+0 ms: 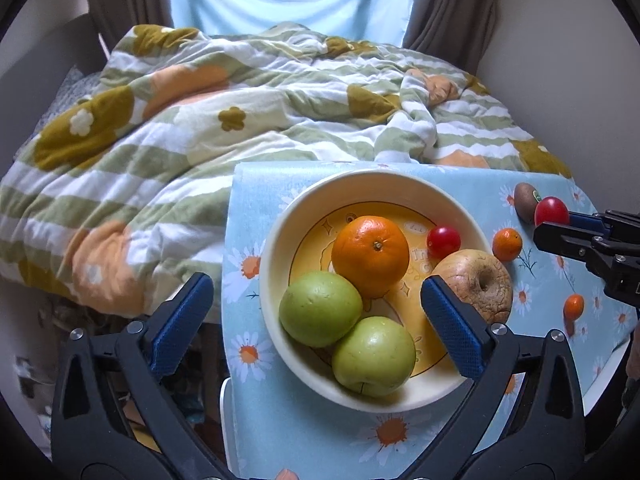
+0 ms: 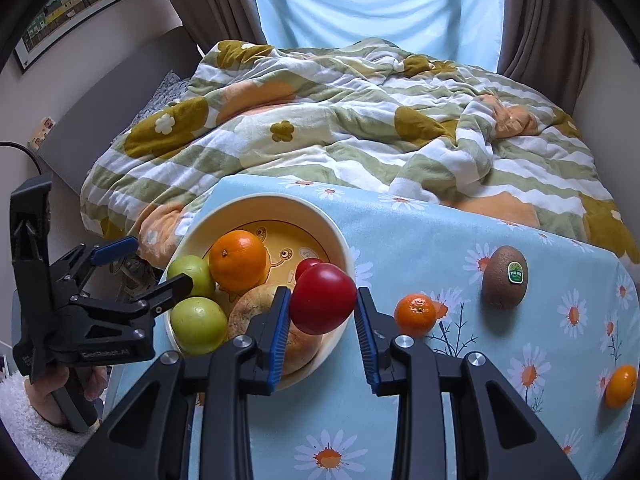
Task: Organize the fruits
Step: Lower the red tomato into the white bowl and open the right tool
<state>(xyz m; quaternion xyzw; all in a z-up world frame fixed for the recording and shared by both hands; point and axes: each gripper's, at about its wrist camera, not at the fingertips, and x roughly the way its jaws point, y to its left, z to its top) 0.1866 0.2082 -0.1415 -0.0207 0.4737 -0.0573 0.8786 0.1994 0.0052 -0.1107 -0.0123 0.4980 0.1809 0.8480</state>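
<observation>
A cream bowl (image 1: 280, 232) (image 2: 344, 236) on the blue daisy cloth holds a large orange (image 1: 370, 254) (image 2: 237, 259), two green apples (image 1: 320, 308) (image 1: 374, 354) (image 2: 199, 324), a brownish wrinkled apple (image 1: 478, 284) (image 2: 256, 306) and a red cherry tomato (image 1: 443, 242) (image 2: 306, 266). My right gripper (image 2: 322, 312) (image 1: 552, 216) is shut on a second red tomato (image 2: 323, 298) (image 1: 551, 210), held above the bowl's right rim. My left gripper (image 1: 316, 312) (image 2: 160, 276) is open and empty over the bowl's left side.
On the cloth right of the bowl lie a small mandarin (image 2: 415, 315) (image 1: 507, 244), a kiwi with a green sticker (image 2: 505, 276) (image 1: 524, 200) and a small orange fruit (image 2: 620, 385) (image 1: 573, 307). A bed with a rumpled flowered quilt (image 1: 240, 120) lies behind the table.
</observation>
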